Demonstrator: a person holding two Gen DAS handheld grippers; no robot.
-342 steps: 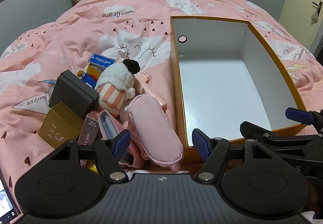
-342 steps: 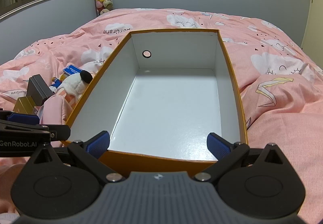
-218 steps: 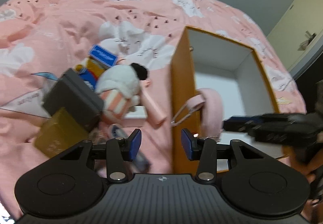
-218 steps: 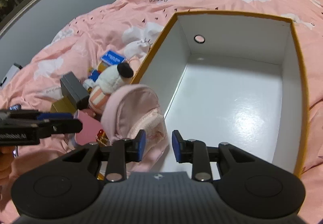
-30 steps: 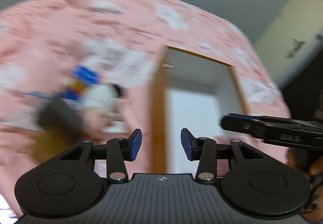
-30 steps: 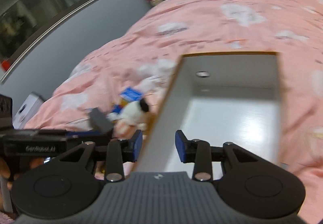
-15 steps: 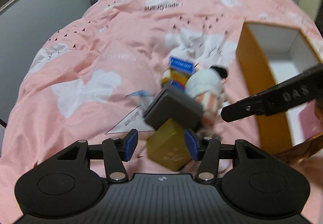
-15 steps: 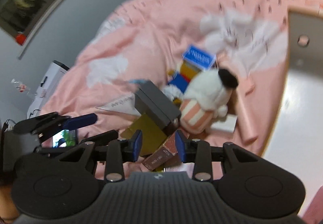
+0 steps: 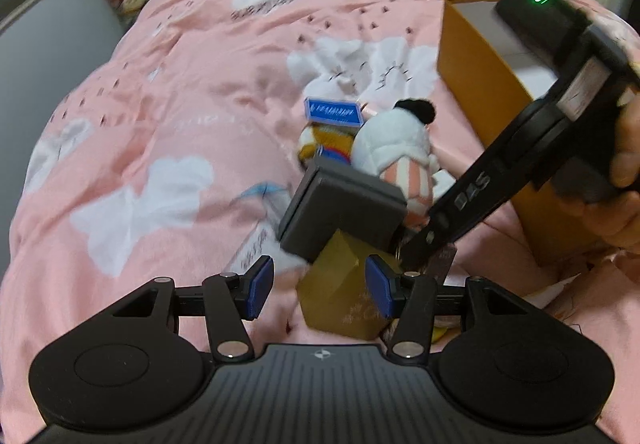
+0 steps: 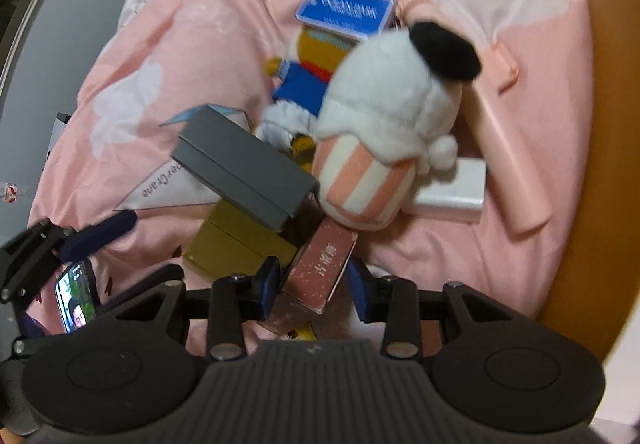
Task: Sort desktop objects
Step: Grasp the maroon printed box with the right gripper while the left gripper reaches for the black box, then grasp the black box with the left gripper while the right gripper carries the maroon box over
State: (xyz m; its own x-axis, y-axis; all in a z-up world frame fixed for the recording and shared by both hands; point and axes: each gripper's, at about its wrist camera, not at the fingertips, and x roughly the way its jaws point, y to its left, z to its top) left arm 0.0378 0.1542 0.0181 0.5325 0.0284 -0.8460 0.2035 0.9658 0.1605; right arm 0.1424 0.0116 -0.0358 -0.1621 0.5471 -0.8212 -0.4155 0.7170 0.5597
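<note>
While both hand-held grippers gape | right point(image 10: 312, 290) straddles speckled pink carton point(image 10: 322, 268) | left point(image 9: 320, 290) straddles gold box point(image 9: 340, 296)

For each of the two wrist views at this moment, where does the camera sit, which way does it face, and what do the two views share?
Left wrist: sits behind the open left gripper, looking forward across the bed at the gold box and grey box; the right gripper and the person's hand cross its right side.
Right wrist: sits behind the open right gripper, looking steeply down at the pink carton; the left gripper enters at left.
Shared: both boxes, striped plush, orange box.
</note>
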